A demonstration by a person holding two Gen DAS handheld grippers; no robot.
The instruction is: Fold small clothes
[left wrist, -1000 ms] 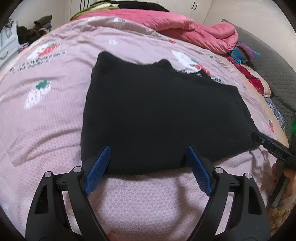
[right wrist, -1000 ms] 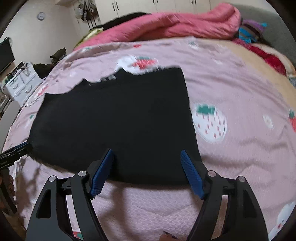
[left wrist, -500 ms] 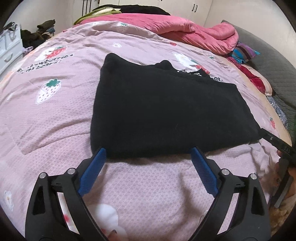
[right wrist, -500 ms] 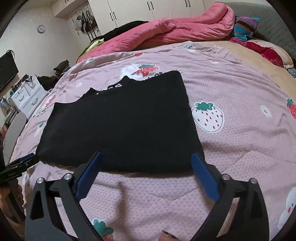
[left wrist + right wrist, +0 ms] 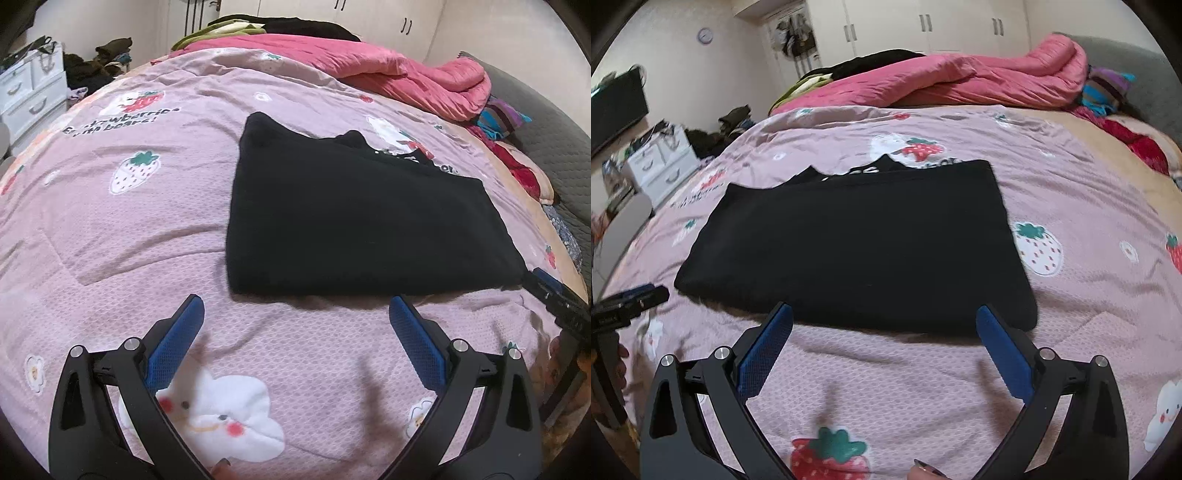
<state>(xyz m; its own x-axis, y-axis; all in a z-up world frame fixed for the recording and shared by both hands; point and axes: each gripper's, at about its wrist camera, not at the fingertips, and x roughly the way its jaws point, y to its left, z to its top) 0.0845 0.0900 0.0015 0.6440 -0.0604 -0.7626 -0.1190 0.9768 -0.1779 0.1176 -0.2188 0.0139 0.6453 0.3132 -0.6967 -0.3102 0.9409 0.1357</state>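
Note:
A black garment lies folded flat on the pink strawberry-print bedspread. A collar and white lettering peek out at its far edge. My left gripper hangs open just short of the garment's near edge, nothing between its blue pads. My right gripper is open too, its fingertips level with the near hem, holding nothing. The right gripper's tip shows at the right edge of the left wrist view. In the right wrist view the left gripper's tip sits at the left edge.
A rumpled pink quilt lies across the far side of the bed. Colourful clothes pile at the far right beside a grey headboard. White drawers stand off the bed to the left.
Both grippers have pulled back toward me from the garment's near edge and stayed open. The garment lies still, now farther away in both views.

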